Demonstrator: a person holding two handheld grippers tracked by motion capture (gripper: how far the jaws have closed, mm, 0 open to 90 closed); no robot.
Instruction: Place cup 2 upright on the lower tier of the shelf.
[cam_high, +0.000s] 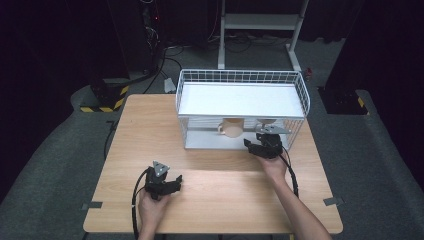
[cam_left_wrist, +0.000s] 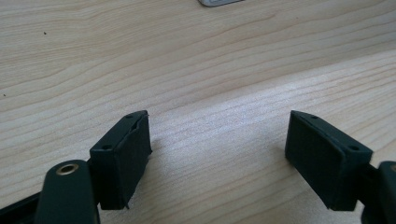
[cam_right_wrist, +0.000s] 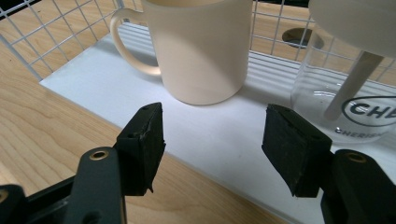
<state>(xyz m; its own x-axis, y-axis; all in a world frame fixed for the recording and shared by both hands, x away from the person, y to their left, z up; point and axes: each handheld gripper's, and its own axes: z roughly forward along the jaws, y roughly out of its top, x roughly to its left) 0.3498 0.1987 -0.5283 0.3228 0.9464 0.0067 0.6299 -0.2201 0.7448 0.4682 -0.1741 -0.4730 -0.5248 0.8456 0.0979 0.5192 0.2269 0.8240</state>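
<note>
Left claw (cam_high: 167, 184) rests low over the bare bench (cam_high: 150, 130), its jaws spread wide with nothing between them. We note the white wire rack (cam_high: 240, 107) standing at the far middle of the bench, with a solid white upper shelf and a white lower shelf. On that lower shelf stands one cream mug (cam_right_wrist: 198, 51), upright, handle to its left in the right gripper view. Just beside it stands one clear glass (cam_right_wrist: 345, 102) with printed lettering and a white lid with a stem reaching down inside; the two appear close but apart. Right claw (cam_right_wrist: 212, 144) sits at the rack's open front, jaws parted and pinching nothing, both pads clear of the mug and the glass.

We judge the step in hand to be work at the lower shelf. To do it well, we would keep the claw level under the upper shelf and move straight, away from the neighbouring vessel.

Count: two claws, one rack, one mug, one glass.
</note>
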